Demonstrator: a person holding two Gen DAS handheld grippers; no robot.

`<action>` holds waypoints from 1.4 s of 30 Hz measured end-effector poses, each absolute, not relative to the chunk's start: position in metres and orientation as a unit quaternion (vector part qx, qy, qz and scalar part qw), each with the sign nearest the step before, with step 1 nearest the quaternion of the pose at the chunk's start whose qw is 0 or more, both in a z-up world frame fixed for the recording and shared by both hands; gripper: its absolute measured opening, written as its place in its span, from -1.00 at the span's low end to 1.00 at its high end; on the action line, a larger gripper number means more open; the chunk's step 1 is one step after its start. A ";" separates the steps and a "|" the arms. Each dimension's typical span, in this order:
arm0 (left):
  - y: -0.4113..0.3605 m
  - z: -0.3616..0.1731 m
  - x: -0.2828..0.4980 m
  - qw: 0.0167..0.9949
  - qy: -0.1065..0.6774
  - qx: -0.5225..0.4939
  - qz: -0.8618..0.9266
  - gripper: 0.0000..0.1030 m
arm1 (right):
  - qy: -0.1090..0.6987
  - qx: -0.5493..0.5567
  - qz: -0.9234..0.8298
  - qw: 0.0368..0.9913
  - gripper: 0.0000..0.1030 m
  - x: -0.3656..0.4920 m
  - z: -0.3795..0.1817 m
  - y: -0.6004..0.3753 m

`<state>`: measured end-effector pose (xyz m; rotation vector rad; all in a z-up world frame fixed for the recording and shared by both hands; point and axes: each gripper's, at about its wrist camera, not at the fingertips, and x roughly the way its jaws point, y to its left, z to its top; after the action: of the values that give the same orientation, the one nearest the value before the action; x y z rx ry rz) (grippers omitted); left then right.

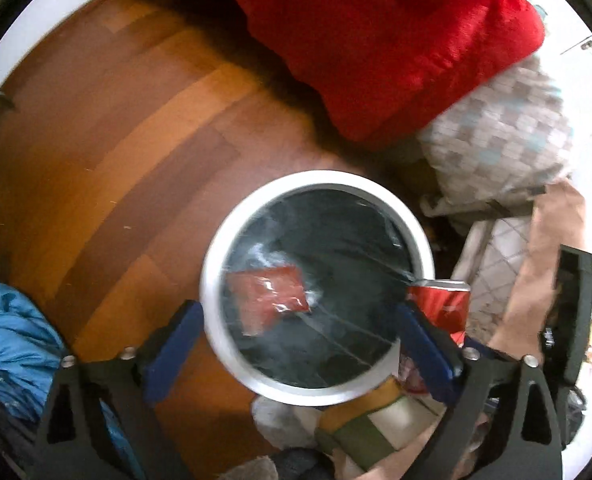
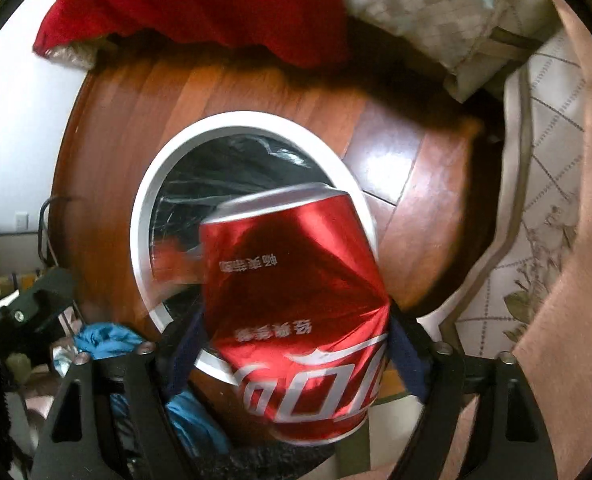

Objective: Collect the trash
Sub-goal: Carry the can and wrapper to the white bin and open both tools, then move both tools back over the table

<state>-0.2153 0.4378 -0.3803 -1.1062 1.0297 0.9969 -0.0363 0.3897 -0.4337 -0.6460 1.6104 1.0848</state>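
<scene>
Seen along the left gripper (image 1: 296,310): pointing steeply down at a round white bin (image 1: 212,280) on the wooden floor (image 1: 116,160). Jaws spread wide, with nothing between the blue pads. Directly under them, inside the bin's black liner (image 1: 335,220), a red plastic wrapper (image 1: 272,300), blurred, so cannot tell if lying on the bottom or in the air. At the right edge of the bin, just beside the right pad, the top part of a red cola can (image 1: 439,300).

Seen along the right gripper (image 2: 296,320): also pointing down toward the same bin (image 2: 144,216). Jaws standing wide, the cola can (image 2: 296,280) between them, dented in the middle, silver top turned away from the camera and over the bin's opening. Blue pads just beside the can's sides; looks loose rather than pressed, though much blurred.

Around the bin: a red blanket (image 1: 375,40) behind, a checked cushion (image 1: 495,136) to the right, a blue cloth (image 1: 8,328) at the lower left
</scene>
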 end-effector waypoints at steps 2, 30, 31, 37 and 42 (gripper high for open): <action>0.432 -0.376 -0.220 0.612 0.458 -0.457 0.455 0.94 | 0.660 -0.279 0.456 0.527 1.00 -0.037 -0.428 0.388; 0.324 -0.285 -0.243 0.637 0.461 -0.339 0.516 0.94 | 0.551 -0.323 0.473 0.607 1.00 -0.059 -0.302 0.291; 0.319 -0.278 -0.243 0.640 0.458 -0.336 0.517 0.94 | 0.549 -0.316 0.476 0.610 1.00 -0.059 -0.294 0.287; 0.292 -0.232 -0.245 0.666 0.431 -0.315 0.520 0.94 | 0.534 -0.275 0.498 0.626 1.00 -0.059 -0.244 0.257; 0.265 -0.189 -0.238 0.681 0.408 -0.296 0.531 0.94 | 0.533 -0.220 0.515 0.634 1.00 -0.049 -0.198 0.221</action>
<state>-0.2378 0.2649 -0.1892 -0.6634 0.9163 1.1911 -0.0491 0.2205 -0.1979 -0.5037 1.2174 1.1773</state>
